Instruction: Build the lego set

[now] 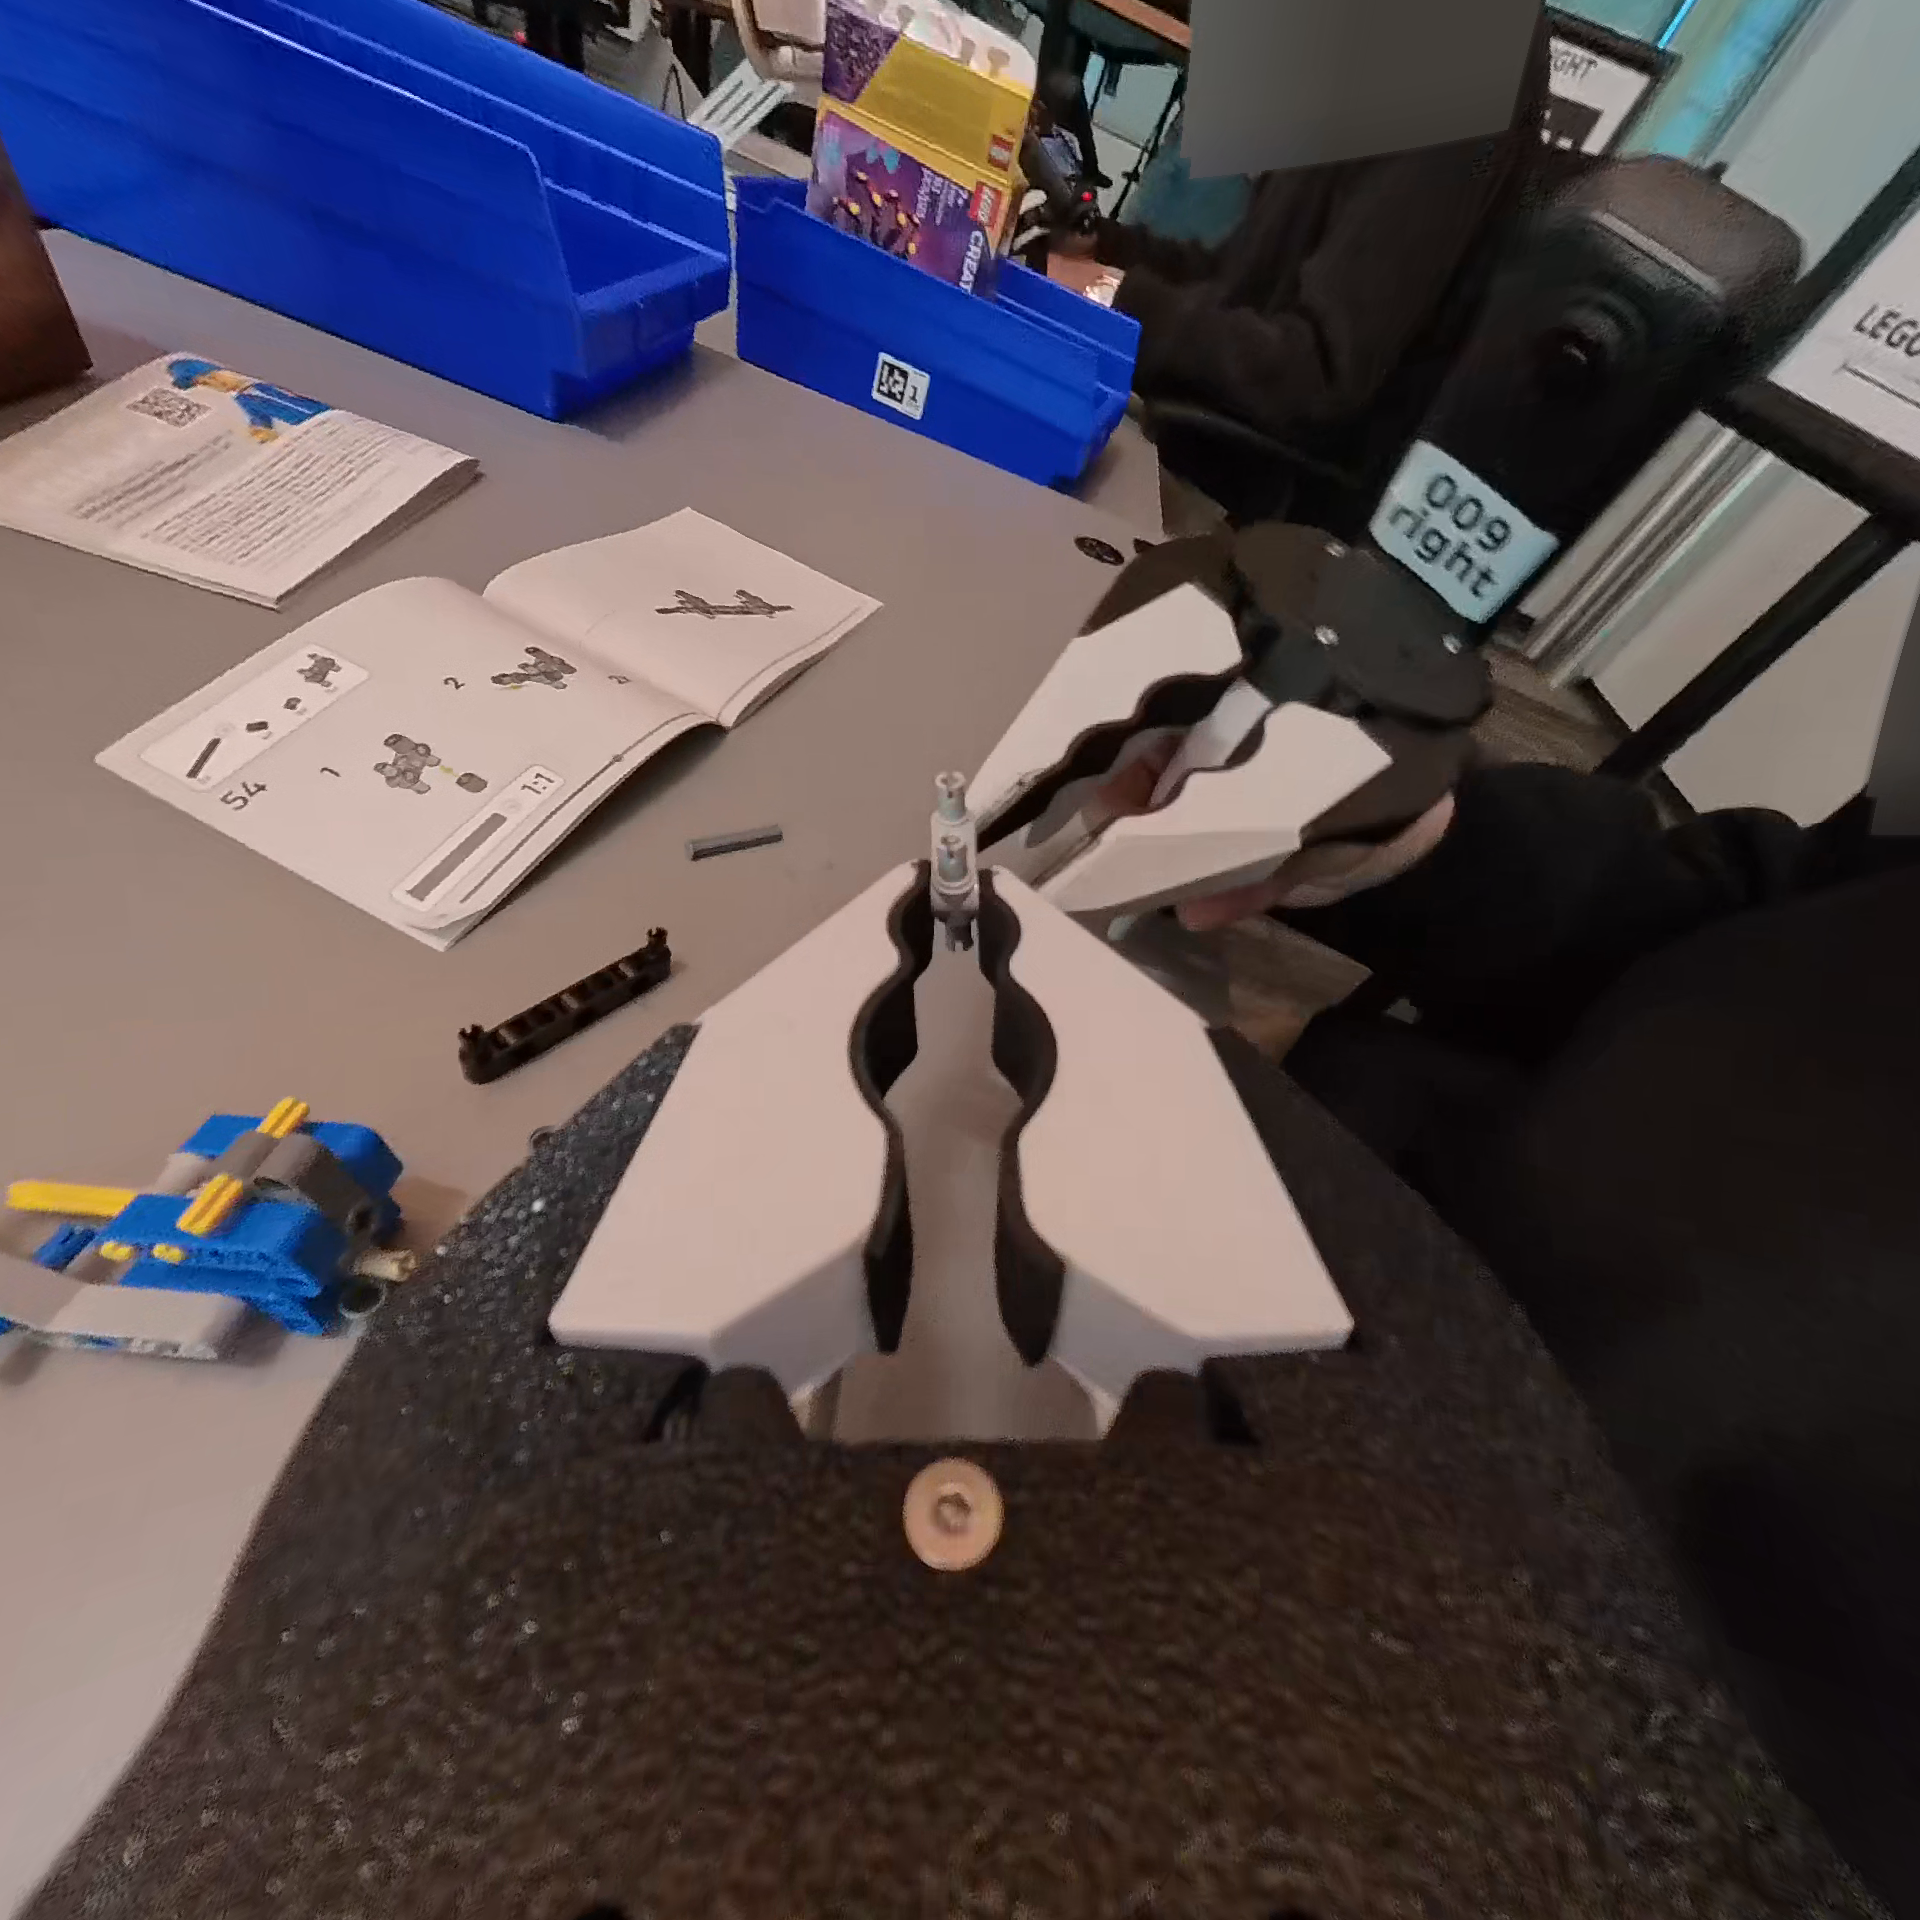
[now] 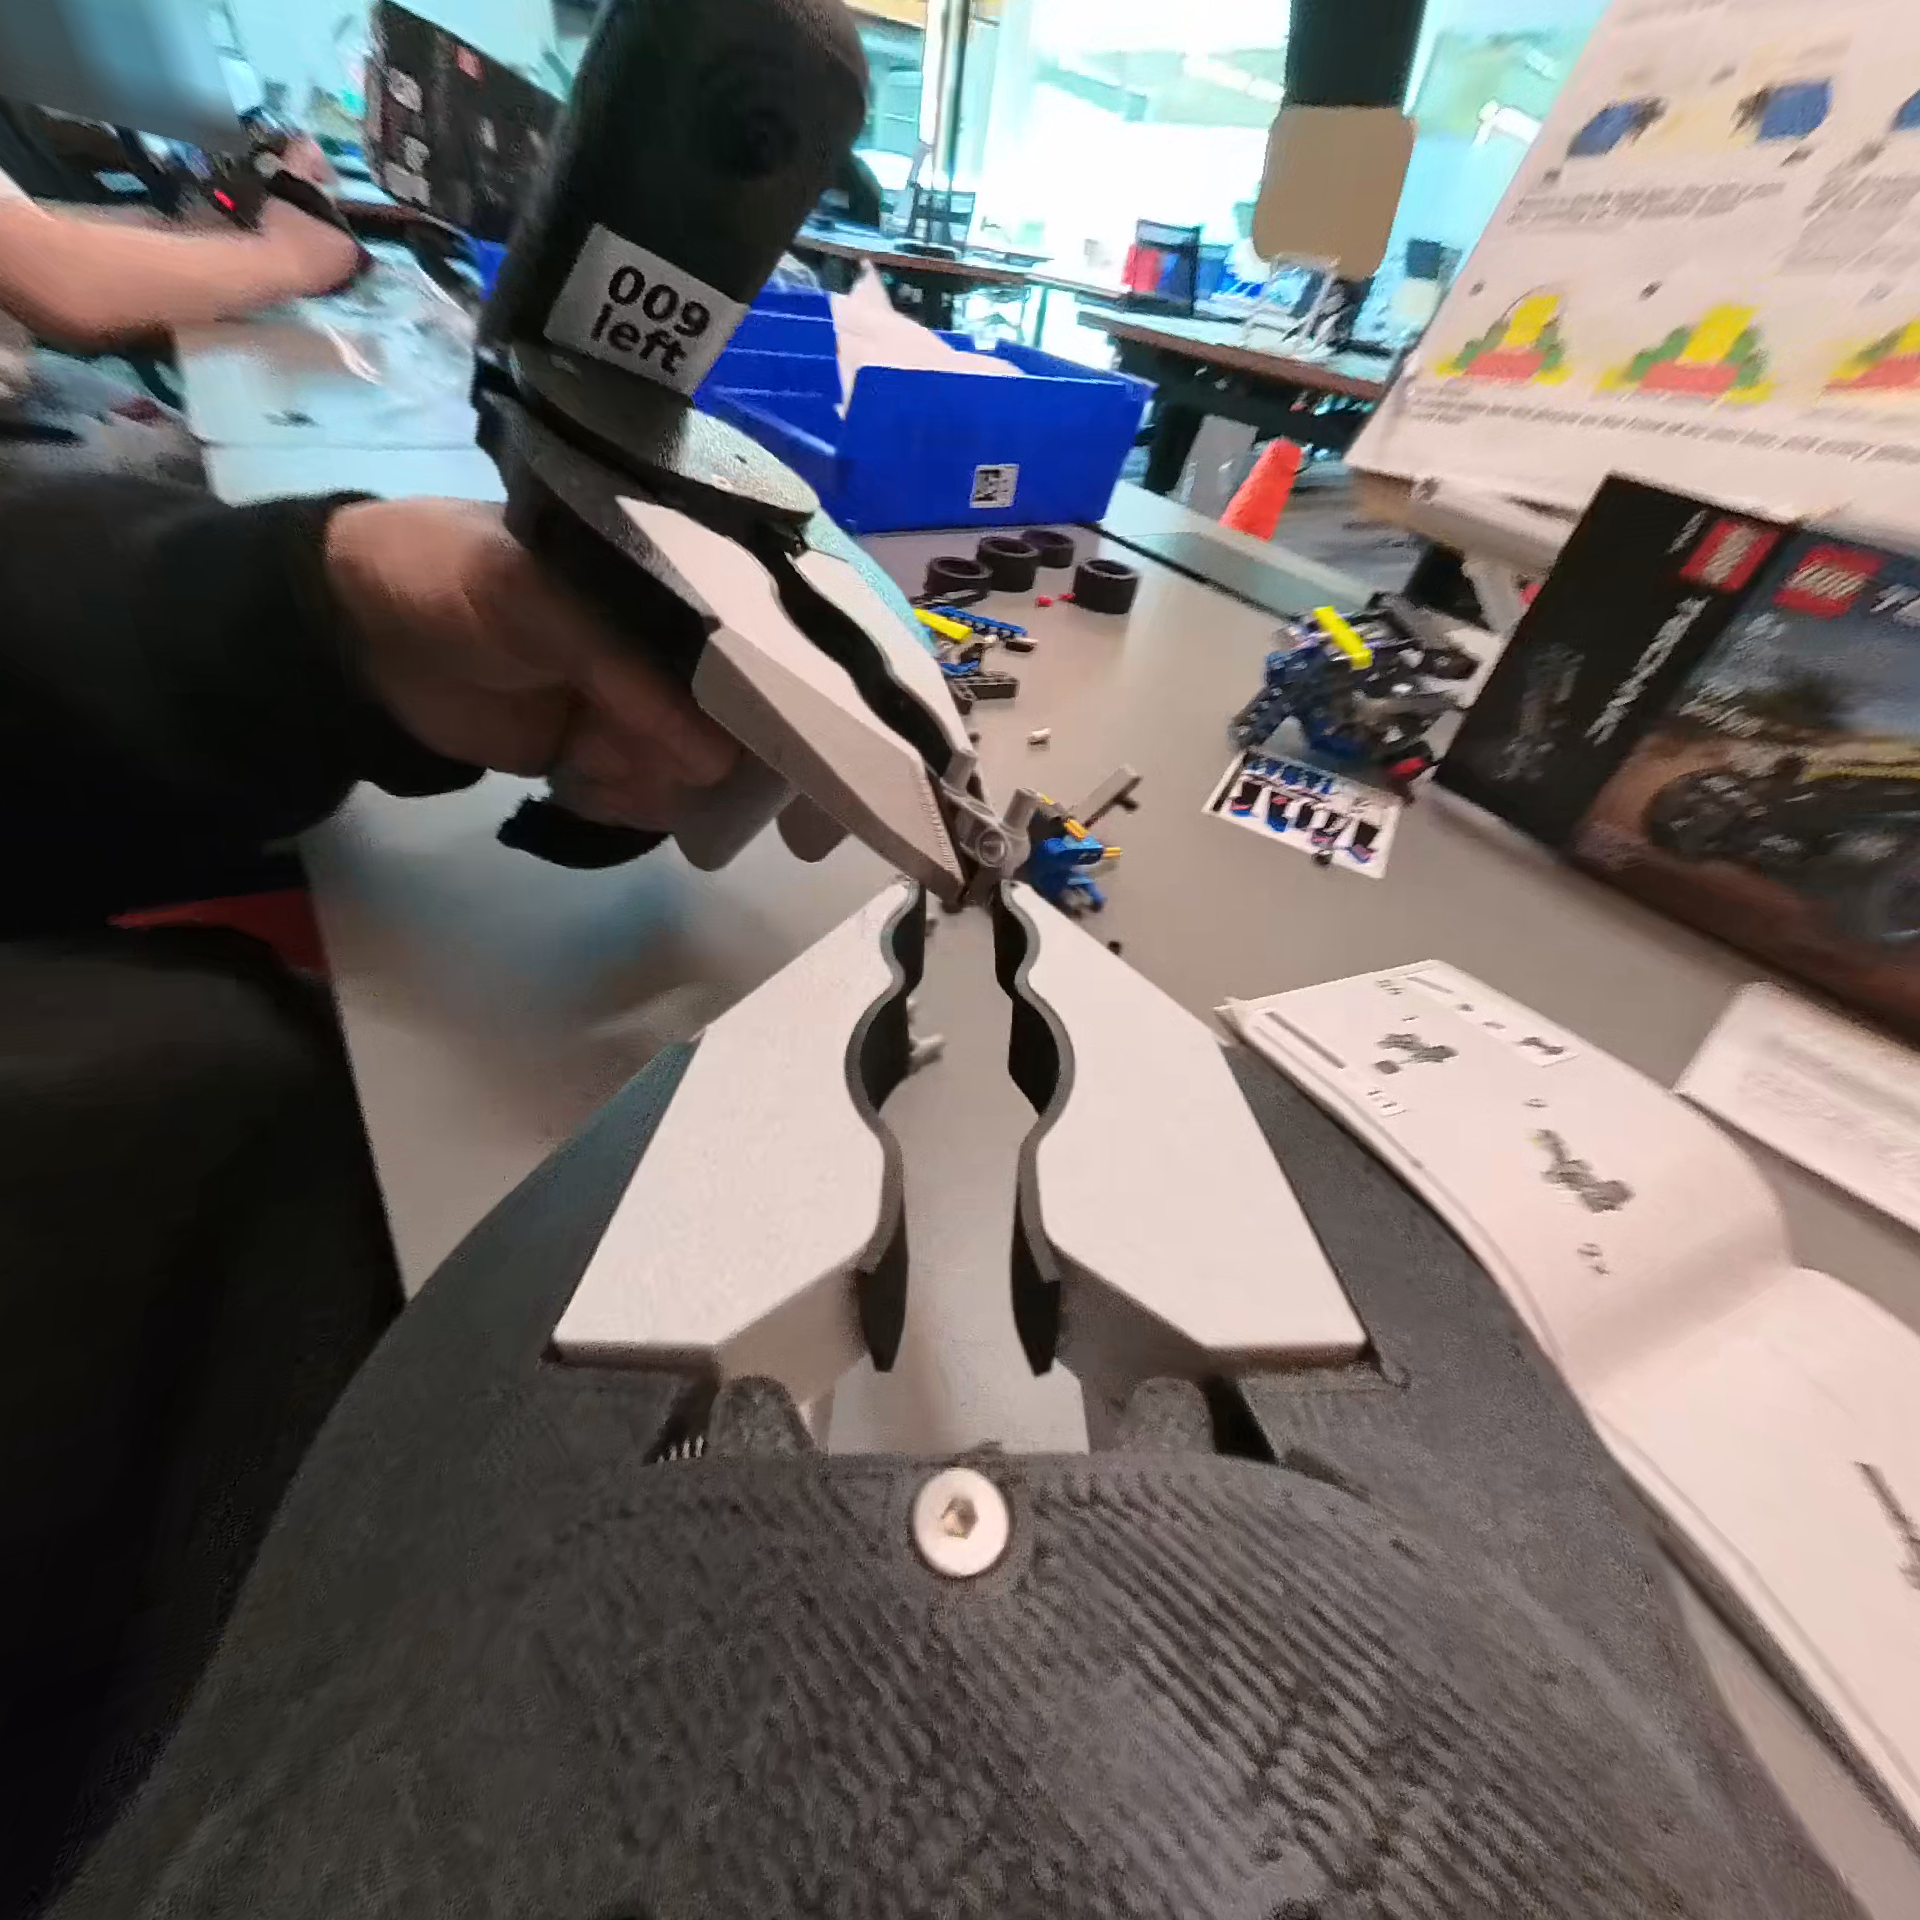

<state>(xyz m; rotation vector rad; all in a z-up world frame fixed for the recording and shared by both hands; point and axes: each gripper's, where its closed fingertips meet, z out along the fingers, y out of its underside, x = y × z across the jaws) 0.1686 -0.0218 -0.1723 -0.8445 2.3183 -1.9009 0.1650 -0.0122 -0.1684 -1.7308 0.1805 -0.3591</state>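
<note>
Centre frame, the right hand-held gripper [image 2: 961, 899] reaches forward with its fingers set slightly apart, tips right at the small grey lego piece [image 2: 985, 821] pinched by the left hand-held gripper [image 2: 951, 831], which comes in from the upper left in a person's hand [image 2: 499, 665]. Behind on the grey tabletop [image 2: 1164, 831] sit black tyres [image 2: 1013, 566], a blue and black lego build [image 2: 1340, 681] and a sticker sheet [image 2: 1304, 816]. At the right edge leans the set's box [image 2: 1704, 717], with an open instruction booklet [image 2: 1507, 1153] lower right and a blue bin [image 2: 966, 436] upper centre.
</note>
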